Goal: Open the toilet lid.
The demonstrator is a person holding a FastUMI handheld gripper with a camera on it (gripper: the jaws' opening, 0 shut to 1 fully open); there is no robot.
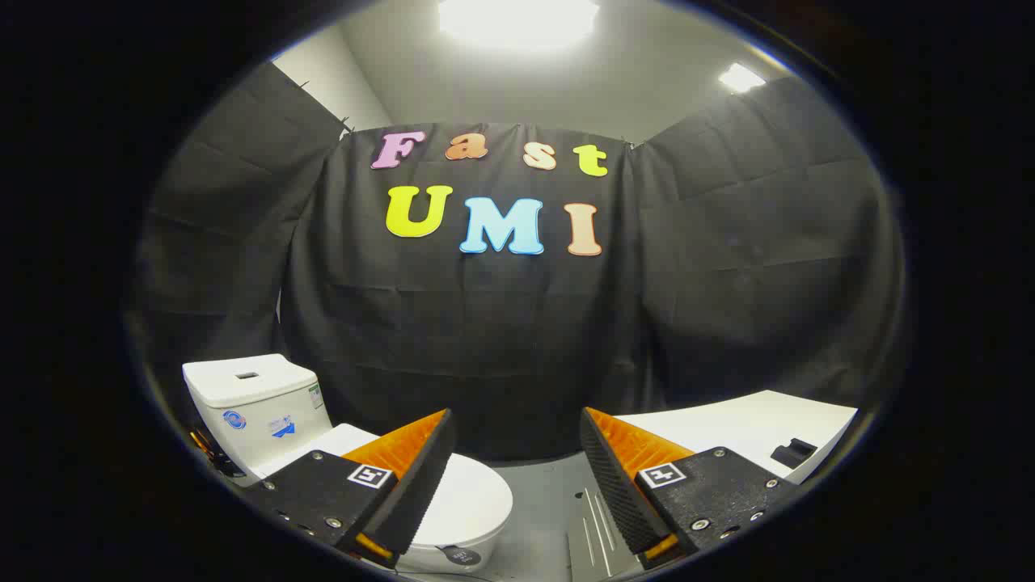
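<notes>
Gripper view. Gripper (517, 453): fingers spread wide apart, nothing between them, held level and well above the bowl; judged a ready stance, open enough to hook or nudge a lid edge once brought down. Toilet (340, 477): white, standing off to the side of the fingers, partly hidden behind one of them. Toilet lid (473, 497): closed flat on the seat, its rounded front edge showing just past that finger's inner face; task judged not yet begun, no contact. Cistern (255, 404): behind the lid, against the black cloth wall (485, 347), stickers on its front. White counter (752, 428): across the floor from the toilet, beyond the other finger, a small dark object (792, 453) on it. Floor (542, 485): grey, between toilet and counter. Ceiling lights (517, 20): bright, high above the toilet.
</notes>
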